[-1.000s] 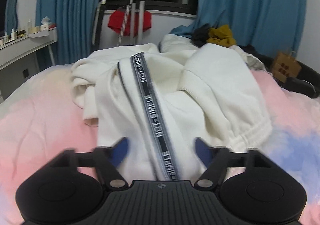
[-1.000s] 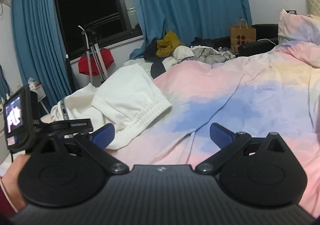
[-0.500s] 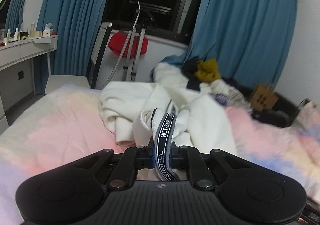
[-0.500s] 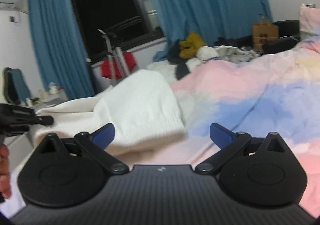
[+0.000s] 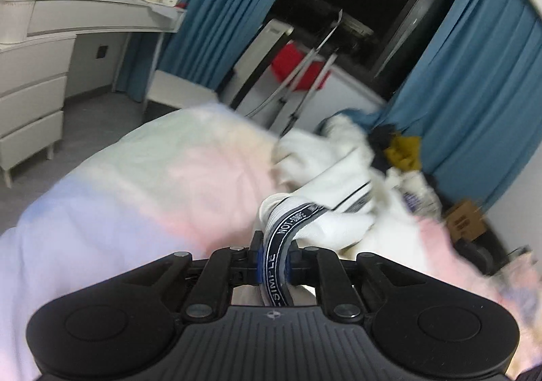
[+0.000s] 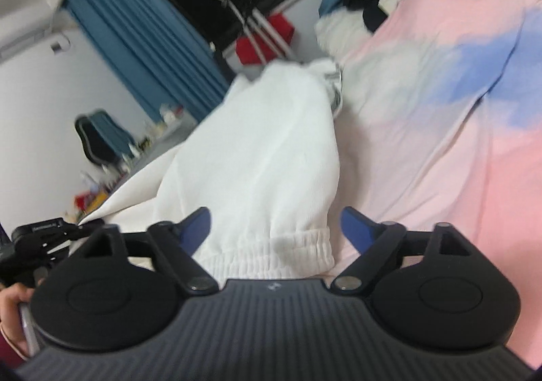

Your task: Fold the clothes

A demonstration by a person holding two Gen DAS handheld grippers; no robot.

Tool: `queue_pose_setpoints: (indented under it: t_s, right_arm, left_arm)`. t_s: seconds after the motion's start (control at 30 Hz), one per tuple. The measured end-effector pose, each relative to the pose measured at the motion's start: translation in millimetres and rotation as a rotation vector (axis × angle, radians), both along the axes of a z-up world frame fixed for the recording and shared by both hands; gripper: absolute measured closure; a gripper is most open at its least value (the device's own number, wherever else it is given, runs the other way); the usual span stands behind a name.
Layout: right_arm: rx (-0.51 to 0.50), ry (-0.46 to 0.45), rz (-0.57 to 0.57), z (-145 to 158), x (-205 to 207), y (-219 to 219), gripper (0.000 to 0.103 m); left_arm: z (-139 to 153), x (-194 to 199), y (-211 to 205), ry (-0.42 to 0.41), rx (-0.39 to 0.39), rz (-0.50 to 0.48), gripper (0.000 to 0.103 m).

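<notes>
in the left wrist view my left gripper (image 5: 273,264) is clamped on the striped band (image 5: 288,225) of the white trousers (image 5: 333,177), which trail away across the pink and blue bedspread (image 5: 142,184) toward the pile of clothes (image 5: 403,150) by the curtain (image 5: 481,83); they look bunched, with no clean fold yet. in the right wrist view my right gripper (image 6: 275,228) has its jaws closing around the elastic cuff (image 6: 271,254) of one leg, the pads not yet pressing on it, the leg lying along the bed. i judge we are at the start: one end gripped, the other about to be, and all the folding is left.
</notes>
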State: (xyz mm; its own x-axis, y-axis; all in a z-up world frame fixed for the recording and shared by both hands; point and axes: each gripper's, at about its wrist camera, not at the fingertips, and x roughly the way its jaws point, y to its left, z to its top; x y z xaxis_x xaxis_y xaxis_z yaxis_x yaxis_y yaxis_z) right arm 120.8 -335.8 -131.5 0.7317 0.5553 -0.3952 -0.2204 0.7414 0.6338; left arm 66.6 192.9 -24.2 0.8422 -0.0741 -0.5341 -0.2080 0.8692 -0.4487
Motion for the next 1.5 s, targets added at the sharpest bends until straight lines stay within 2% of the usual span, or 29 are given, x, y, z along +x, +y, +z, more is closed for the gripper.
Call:
queue_pose_setpoints:
  t_s: [0.17,0.27,0.33,0.43,0.53,0.67,0.73,0.77,0.83,0.97,1.07,1.13,1.27,1.37,1.5]
  right_arm:
    - [-0.063,0.053,0.027,-22,40,24,0.022]
    - [-0.039,0.072,0.057,-37,57,33,0.027]
    - [-0.01,0.082,0.097,-43,61,39,0.042]
    - [-0.064,0.039,0.105,-35,57,47,0.055]
    - [-0.046,0.029,0.097,-24,53,46,0.063]
    - [0.017,-0.013,0.075,1,47,44,0.067]
    - [0.051,-0.04,0.06,15,42,39,0.072]
    - [0.077,-0.049,0.058,20,40,36,0.08]
    - [0.101,-0.065,0.05,30,34,27,0.081]
    - [0.116,-0.079,0.033,39,24,15,0.083]
    - [0.144,-0.072,0.02,39,22,9,0.083]
    - [0.164,-0.071,0.01,40,21,5,0.083]
    - [0.188,-0.078,-0.015,42,21,-4,0.083]
    - [0.213,-0.075,-0.035,43,21,-13,0.083]
    - [0.226,-0.079,-0.056,43,22,-20,0.083]
  left_arm:
    - [-16,9,-1,0.056,0.04,0.007,0.089]
    - [-24,17,-2,0.085,0.053,0.013,0.087]
    - [-36,34,2,0.099,0.052,0.014,0.086]
    - [-40,47,3,0.111,0.067,0.005,0.083]
    - [-37,50,1,0.102,0.088,-0.021,0.072]
    - [-26,34,-9,0.062,0.164,-0.094,0.049]
    - [-17,23,-16,0.035,0.188,-0.162,0.042]
    - [-12,16,-22,0.017,0.21,-0.211,0.032]
    - [-6,2,-39,-0.016,0.278,-0.314,0.021]
    - [-11,-18,-84,-0.028,0.503,-0.491,0.02]
    - [-27,-24,-112,0.015,0.626,-0.608,0.019]
    - [-40,-26,-127,0.044,0.716,-0.641,0.019]
    - [-64,-23,-144,0.117,0.869,-0.623,0.019]
    - [-71,-18,-145,0.137,0.908,-0.585,0.019]
    - [-63,-10,-135,0.135,0.859,-0.515,0.021]
